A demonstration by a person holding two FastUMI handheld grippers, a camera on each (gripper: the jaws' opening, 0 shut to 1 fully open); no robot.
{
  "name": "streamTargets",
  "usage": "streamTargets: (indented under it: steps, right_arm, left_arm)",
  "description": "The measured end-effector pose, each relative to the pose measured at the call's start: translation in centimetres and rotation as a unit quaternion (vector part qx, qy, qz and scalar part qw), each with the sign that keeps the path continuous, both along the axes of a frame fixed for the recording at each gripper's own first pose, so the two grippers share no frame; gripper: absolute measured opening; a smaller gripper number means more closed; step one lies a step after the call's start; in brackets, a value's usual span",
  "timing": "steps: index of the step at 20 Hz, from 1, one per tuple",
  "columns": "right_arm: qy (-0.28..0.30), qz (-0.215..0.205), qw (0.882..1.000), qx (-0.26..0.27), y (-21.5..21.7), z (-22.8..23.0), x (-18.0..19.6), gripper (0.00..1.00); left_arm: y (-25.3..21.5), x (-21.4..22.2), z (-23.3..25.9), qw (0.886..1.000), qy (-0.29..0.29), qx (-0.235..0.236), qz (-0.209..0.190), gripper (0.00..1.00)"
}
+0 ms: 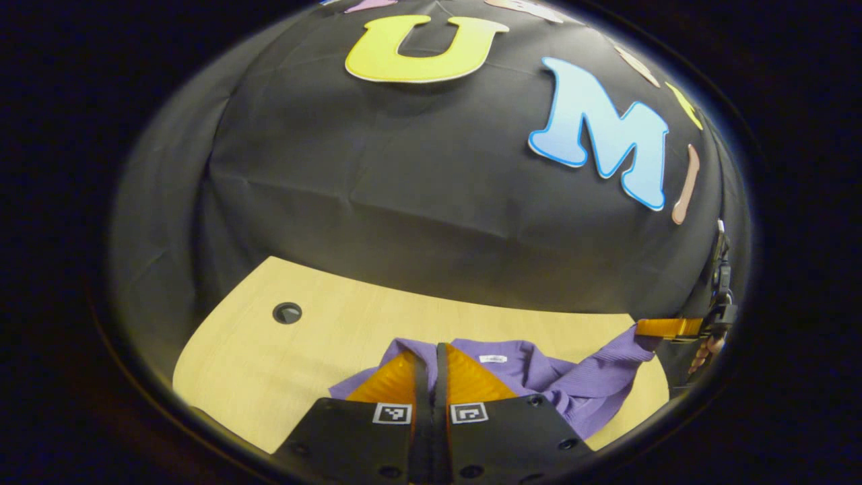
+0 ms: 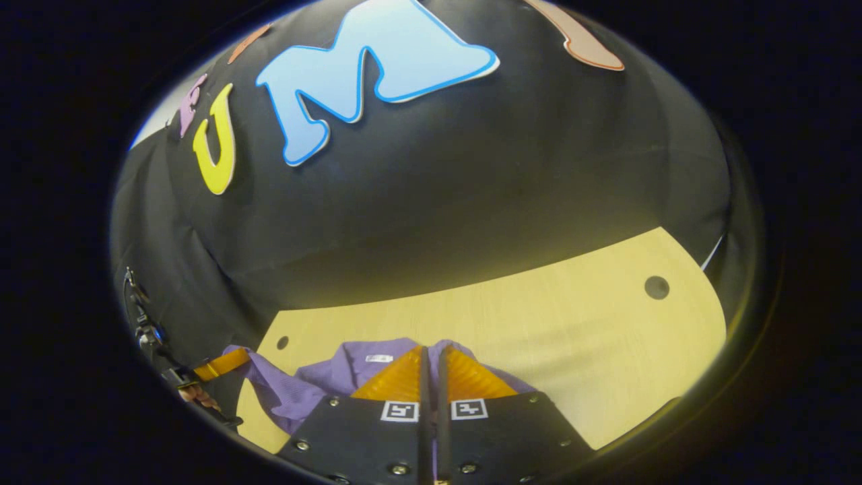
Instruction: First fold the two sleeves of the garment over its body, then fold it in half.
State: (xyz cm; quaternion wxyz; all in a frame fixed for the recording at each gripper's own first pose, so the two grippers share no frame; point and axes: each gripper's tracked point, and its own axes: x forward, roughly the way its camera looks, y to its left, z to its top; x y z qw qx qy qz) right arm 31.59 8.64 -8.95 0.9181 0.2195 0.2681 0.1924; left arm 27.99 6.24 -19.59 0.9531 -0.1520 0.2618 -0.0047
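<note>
Purple garment (image 1: 539,377) lies on the pale tabletop (image 1: 283,364) in the left gripper view, bunched just past the left claw (image 1: 436,357), whose fingers are pressed together on a lifted edge of the cloth; farther right, the other claw pulls a second corner up and taut. In the right gripper view, the right claw (image 2: 431,360) is likewise pressed together, with purple cloth showing on both sides of its tips, so it appears to pinch the garment (image 2: 343,370) while the left claw (image 2: 215,367) holds its corner off to the side above the tabletop (image 2: 572,323). Judging by both raised corners, the fold in half looks under way; doing it well calls for keeping both corners level and equally taut, carrying them across together, and laying edge onto edge before letting go.
</note>
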Motion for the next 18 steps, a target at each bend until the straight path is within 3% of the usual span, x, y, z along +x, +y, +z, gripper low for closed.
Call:
streamTargets:
  steps: [8,14,17,18]
  right_arm:
    - [-0.008,-0.025,0.999,-0.03,0.9,-2.7,5.9,0.02]
    - [0.008,-0.036,0.996,-0.079,0.7,-6.5,7.0,0.03]
    - [0.007,-0.035,0.996,-0.084,0.8,-6.4,6.9,0.05]
    - [0.007,-0.034,0.996,-0.084,0.9,-6.4,6.8,0.06]
  left_arm:
    - [1.6,4.0,-3.6,0.998,-0.008,0.057,0.032,0.06]
    - [2.6,5.2,-6.9,0.994,0.014,0.097,0.045,0.06]
    - [2.6,4.9,-7.9,0.993,0.028,0.107,0.05,0.12]
    - [2.4,4.7,-8.0,0.993,0.032,0.106,0.048,0.18]
